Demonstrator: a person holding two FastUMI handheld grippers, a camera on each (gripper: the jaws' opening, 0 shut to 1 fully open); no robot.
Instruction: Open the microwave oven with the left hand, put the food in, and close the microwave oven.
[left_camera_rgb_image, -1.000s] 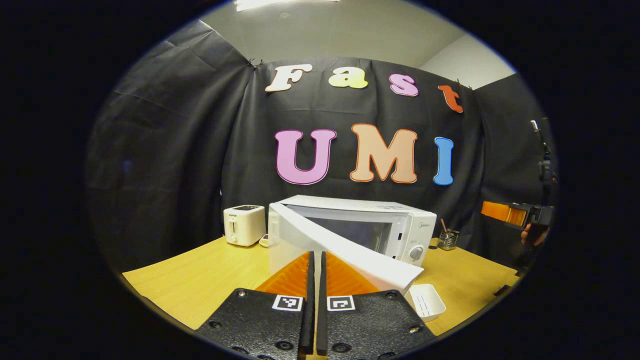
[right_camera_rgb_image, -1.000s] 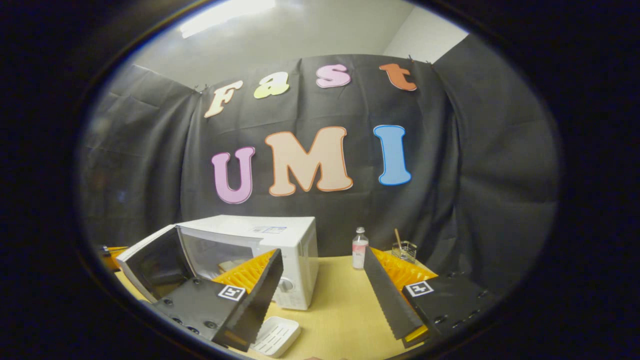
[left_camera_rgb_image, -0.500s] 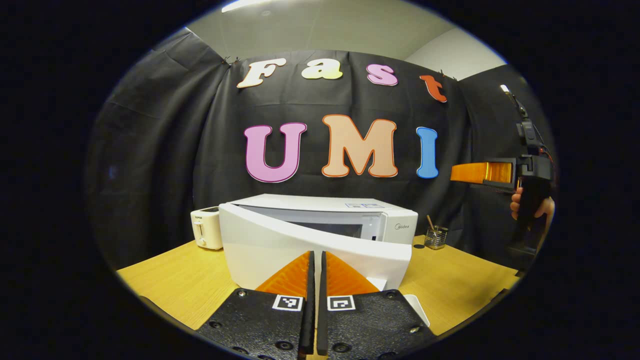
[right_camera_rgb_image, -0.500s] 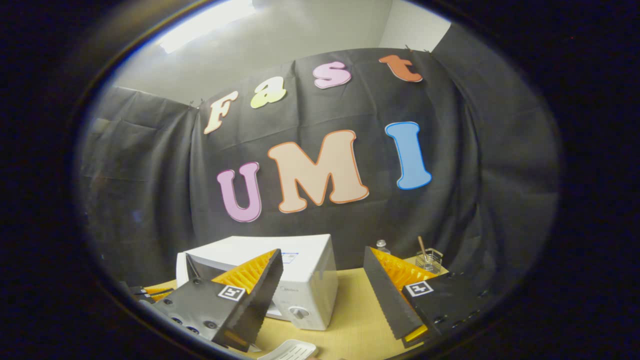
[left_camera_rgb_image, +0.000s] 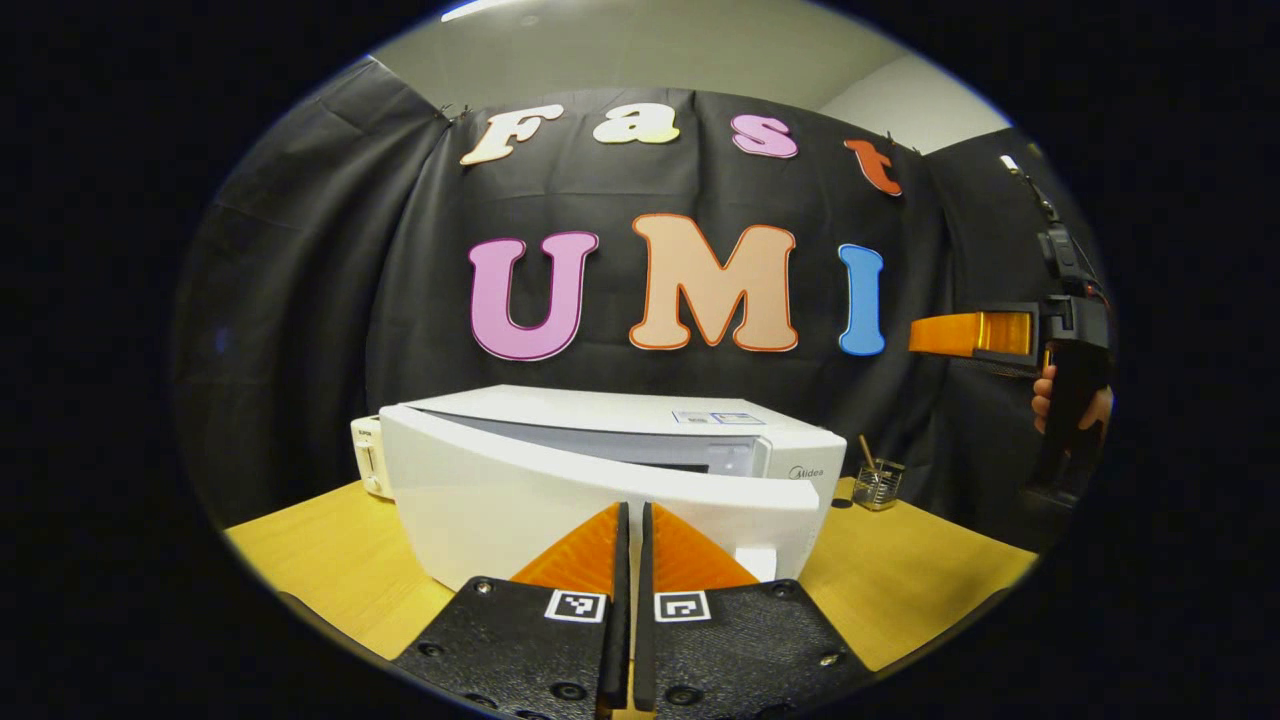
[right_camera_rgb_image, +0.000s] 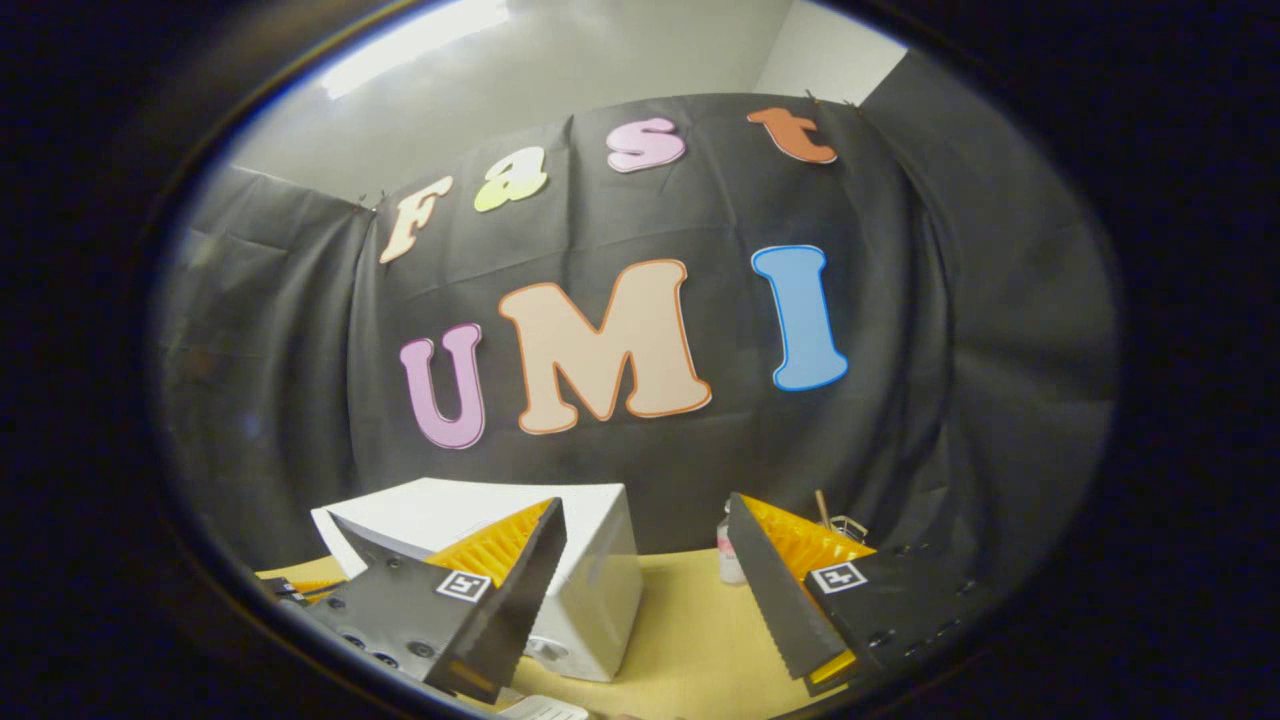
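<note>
The white microwave (left_camera_rgb_image: 740, 445) stands on the wooden table (left_camera_rgb_image: 900, 580). Its door (left_camera_rgb_image: 520, 500) is nearly closed, with a narrow gap left along the top and right side. My left gripper (left_camera_rgb_image: 630, 512) is shut with nothing between its fingers, and its tips are up against the door's front face. In the right gripper view the microwave (right_camera_rgb_image: 600, 570) sits low on the left, and my right gripper (right_camera_rgb_image: 645, 512) hangs open and empty above the table. That right gripper (left_camera_rgb_image: 965, 333) also appears far right in the left gripper view, raised, with a hand (left_camera_rgb_image: 1045, 398) on its grip.
A white toaster (left_camera_rgb_image: 366, 462) stands behind the microwave's left corner. A wire holder (left_camera_rgb_image: 877, 486) with a stick sits at the back right, and a small bottle (right_camera_rgb_image: 726, 560) is next to it. A white tray's edge (right_camera_rgb_image: 545, 709) lies in front of the microwave.
The microwave door has swung from wide ajar to almost closed, with my shut left gripper following it in. My right gripper has lifted and drawn back, still open.
</note>
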